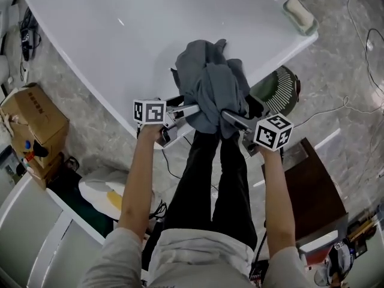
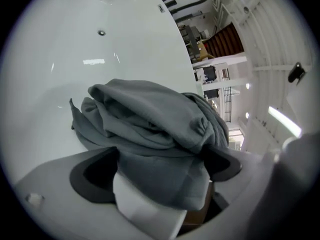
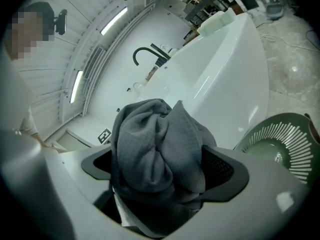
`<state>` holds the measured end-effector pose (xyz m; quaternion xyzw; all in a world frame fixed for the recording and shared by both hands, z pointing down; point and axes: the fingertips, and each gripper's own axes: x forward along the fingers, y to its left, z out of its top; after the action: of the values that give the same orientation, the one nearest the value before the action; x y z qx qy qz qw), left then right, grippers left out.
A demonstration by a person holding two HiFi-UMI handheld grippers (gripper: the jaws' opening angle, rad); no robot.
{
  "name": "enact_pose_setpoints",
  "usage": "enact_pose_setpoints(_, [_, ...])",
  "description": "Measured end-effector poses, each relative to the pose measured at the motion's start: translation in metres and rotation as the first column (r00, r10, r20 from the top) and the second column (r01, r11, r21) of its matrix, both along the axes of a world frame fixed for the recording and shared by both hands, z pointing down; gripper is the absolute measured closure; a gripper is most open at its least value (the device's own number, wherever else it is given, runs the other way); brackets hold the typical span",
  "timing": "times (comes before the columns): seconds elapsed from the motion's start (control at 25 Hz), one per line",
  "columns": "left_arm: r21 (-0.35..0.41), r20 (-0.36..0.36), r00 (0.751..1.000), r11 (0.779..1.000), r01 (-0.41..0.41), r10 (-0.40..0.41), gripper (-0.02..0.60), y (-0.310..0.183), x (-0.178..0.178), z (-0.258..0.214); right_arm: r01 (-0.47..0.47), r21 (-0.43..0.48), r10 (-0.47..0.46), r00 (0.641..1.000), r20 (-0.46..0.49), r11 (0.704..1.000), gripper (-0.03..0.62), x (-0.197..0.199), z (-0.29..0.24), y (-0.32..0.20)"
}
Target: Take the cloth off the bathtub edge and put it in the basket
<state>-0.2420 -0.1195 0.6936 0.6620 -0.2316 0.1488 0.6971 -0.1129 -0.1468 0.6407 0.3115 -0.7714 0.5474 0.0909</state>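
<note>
Nearest, the left gripper (image 1: 185,108) and the right gripper (image 1: 235,120) come at the cloth (image 1: 210,89) from either side. Both point away from the person and tip somewhat down, likely so each can take its own share of a bundle too bulky for one. Both stand released: in each gripper view the jaws are spread wide with grey folds heaped between them. Some dark pad face shows bare beside the fabric, so nothing is clenched yet. The wide spread suits so thick a wad; a narrower gape would probably only push it along the rim. The cloth lies bunched in a mound on the near edge of the tub (image 1: 108,95). Its lower folds seem to hang over the outer side toward the grippers, which would explain why they reach in low, at rim height. I judge the step in hand to be the grasp, with lifting and carrying all left to do. Past the right gripper, just beside the tub's outer wall, sits the green slatted basket (image 1: 282,89). It is near enough that a short carry to the right should serve.
</note>
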Motion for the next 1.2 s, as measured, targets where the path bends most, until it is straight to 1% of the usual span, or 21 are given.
enact_pose_setpoints(0.04, [0.003, -0.014, 1.000, 1.000, -0.001, 0.001, 0.006, -0.005, 0.002, 0.001, -0.009, -0.004, 0.009, 1.000, 0.008, 1.000, 0.097, -0.005, 0.001, 0.000])
enact_pose_setpoints(0.08, [0.024, -0.007, 1.000, 1.000, -0.012, 0.012, 0.008, -0.011, 0.003, 0.001, -0.017, -0.005, 0.017, 1.000, 0.019, 1.000, 0.097, -0.010, 0.001, -0.001])
enact_pose_setpoints(0.16, [0.107, 0.045, 0.998, 0.993, -0.056, 0.052, 0.011, -0.024, 0.007, 0.002, -0.031, 0.003, 0.030, 0.999, 0.042, 1.000, 0.098, -0.016, 0.001, -0.005])
enact_pose_setpoints(0.2, [0.141, 0.058, 0.996, 0.987, -0.077, 0.069, 0.023, -0.030, 0.012, 0.001, -0.039, 0.009, 0.039, 0.998, 0.051, 0.999, 0.098, -0.016, 0.002, -0.006])
enact_pose_setpoints(0.24, [0.161, 0.054, 0.995, 0.983, -0.090, 0.083, 0.063, -0.033, 0.018, -0.002, -0.050, 0.011, 0.049, 0.997, 0.061, 0.999, 0.102, -0.015, 0.002, -0.007])
enact_pose_setpoints(0.28, [0.170, 0.040, 0.995, 0.981, -0.097, 0.092, 0.105, -0.036, 0.024, -0.005, -0.064, 0.009, 0.063, 0.995, 0.074, 0.998, 0.120, -0.013, 0.002, -0.006])
enact_pose_setpoints(0.32, [0.172, 0.024, 0.995, 0.980, -0.100, 0.097, 0.128, -0.036, 0.029, -0.007, -0.079, 0.006, 0.078, 0.993, 0.087, 0.997, 0.140, -0.011, 0.001, -0.005])
enact_pose_setpoints(0.44, [0.195, -0.002, 0.995, 0.975, -0.102, 0.104, 0.212, -0.036, 0.038, -0.020, -0.112, 0.006, 0.110, 0.987, 0.113, 0.994, 0.228, -0.008, -0.006, 0.000])
enact_pose_setpoints(0.52, [0.228, 0.017, 0.994, 0.967, -0.112, 0.112, 0.293, -0.038, 0.044, -0.030, -0.127, 0.038, 0.122, 0.986, 0.110, 0.991, 0.297, -0.004, -0.011, 0.002])
enact_pose_setpoints(0.6, [0.249, 0.073, 0.989, 0.958, -0.140, 0.125, 0.338, -0.039, 0.052, -0.038, -0.142, 0.093, 0.134, 0.987, 0.090, 0.985, 0.354, 0.001, -0.017, 0.001])
enact_pose_setpoints(0.64, [0.267, 0.114, 0.983, 0.949, -0.171, 0.145, 0.358, -0.039, 0.056, -0.042, -0.149, 0.119, 0.140, 0.987, 0.081, 0.982, 0.380, 0.005, -0.020, 0.001])
enact_pose_setpoints(0.68, [0.292, 0.158, 0.973, 0.933, -0.210, 0.169, 0.382, -0.039, 0.060, -0.047, -0.157, 0.139, 0.148, 0.986, 0.074, 0.978, 0.404, 0.008, -0.022, 0.001])
enact_pose_setpoints(0.76, [0.344, 0.223, 0.953, 0.899, -0.273, 0.204, 0.400, -0.041, 0.071, -0.058, -0.179, 0.171, 0.168, 0.983, 0.075, 0.969, 0.438, 0.018, -0.029, -0.001])
enact_pose_setpoints(0.8, [0.364, 0.237, 0.949, 0.887, -0.283, 0.206, 0.400, -0.042, 0.076, -0.063, -0.193, 0.184, 0.181, 0.980, 0.082, 0.964, 0.445, 0.024, -0.032, -0.001])
enact_pose_setpoints(0.92, [0.419, 0.246, 0.950, 0.863, -0.284, 0.194, 0.400, -0.044, 0.097, -0.078, -0.237, 0.217, 0.219, 0.970, 0.104, 0.947, 0.454, 0.047, -0.045, 0.001])
enact_pose_setpoints(1.08, [0.492, 0.288, 0.936, 0.807, -0.325, 0.202, 0.400, -0.043, 0.133, -0.093, -0.284, 0.254, 0.265, 0.958, 0.109, 0.924, 0.461, 0.083, -0.058, 0.007])
enact_pose_setpoints(1.2, [0.512, 0.290, 0.931, 0.786, -0.347, 0.223, 0.400, -0.035, 0.162, -0.097, -0.334, 0.264, 0.316, 0.942, 0.109, 0.905, 0.462, 0.112, -0.061, 0.021])
